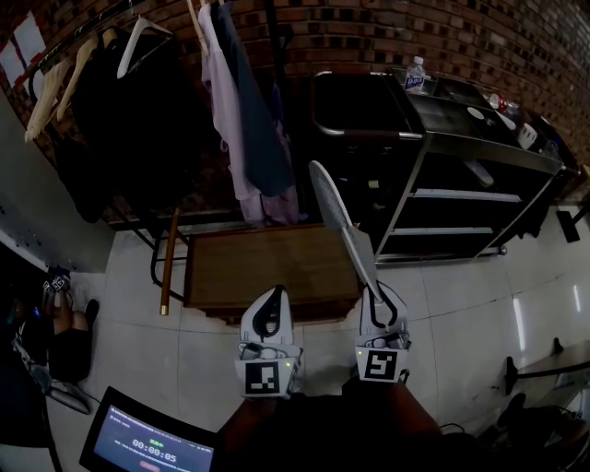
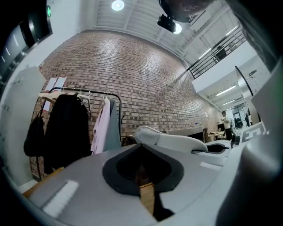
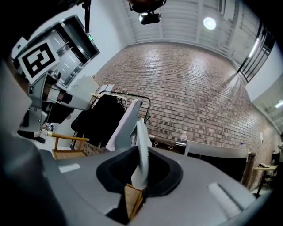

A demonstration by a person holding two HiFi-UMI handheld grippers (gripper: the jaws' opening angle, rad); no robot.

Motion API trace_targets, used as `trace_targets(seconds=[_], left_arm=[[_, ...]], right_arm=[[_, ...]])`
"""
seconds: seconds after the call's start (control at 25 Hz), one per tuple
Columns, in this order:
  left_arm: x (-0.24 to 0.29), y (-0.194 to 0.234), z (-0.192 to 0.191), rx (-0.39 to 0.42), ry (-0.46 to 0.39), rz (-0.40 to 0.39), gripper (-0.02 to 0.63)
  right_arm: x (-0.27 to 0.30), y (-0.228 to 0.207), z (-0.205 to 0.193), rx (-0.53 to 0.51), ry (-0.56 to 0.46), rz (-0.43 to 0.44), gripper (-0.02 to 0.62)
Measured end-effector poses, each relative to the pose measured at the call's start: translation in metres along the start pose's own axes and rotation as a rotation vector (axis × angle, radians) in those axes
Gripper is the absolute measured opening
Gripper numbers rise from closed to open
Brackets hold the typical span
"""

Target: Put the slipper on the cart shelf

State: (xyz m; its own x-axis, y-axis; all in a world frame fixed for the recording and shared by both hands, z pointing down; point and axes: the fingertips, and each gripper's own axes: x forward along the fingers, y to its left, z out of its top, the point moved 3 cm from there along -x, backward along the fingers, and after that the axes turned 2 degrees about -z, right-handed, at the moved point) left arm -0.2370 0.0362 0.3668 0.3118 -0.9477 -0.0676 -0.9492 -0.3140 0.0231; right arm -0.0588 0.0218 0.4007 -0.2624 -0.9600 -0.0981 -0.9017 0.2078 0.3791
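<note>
Your right gripper is pinched narrow on one end of the white slipper, which stands upright, well short of the cart. Judged light and floppy, so it may swing from this thin edge grip. Left gripper closed, empty.

Head view: dim and underexposed; floor tiles give faint glare at 4 o'clock.
Gripper views: brighter, each lit by a ceiling lamp near 12 o'clock.
Edges: strong fisheye bending, black vignette.
Focus: nearest surfaces blurred, brick wall sharper.
</note>
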Motion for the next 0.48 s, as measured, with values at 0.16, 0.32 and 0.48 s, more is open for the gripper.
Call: trace_targets(seconds=[0.16,0.32,0.48], left_arm=[[0.006,-0.007,0.006,0.011,-0.005,-0.003,0.015],[0.016,-0.021,0.005,0.000,0.018,0.003,0.015],[0.036,-0.045,0.005,-0.013,0.011,-0.014,0.015]], right_arm=[[0.000,-0.014,0.001,0.043,-0.005,-0.019,0.044],[-0.004,-0.033,-0.009,0.030,0.019,-0.017,0.043],[-0.006,-0.067,-0.030,0.039,0.053,-0.041,0.043]])
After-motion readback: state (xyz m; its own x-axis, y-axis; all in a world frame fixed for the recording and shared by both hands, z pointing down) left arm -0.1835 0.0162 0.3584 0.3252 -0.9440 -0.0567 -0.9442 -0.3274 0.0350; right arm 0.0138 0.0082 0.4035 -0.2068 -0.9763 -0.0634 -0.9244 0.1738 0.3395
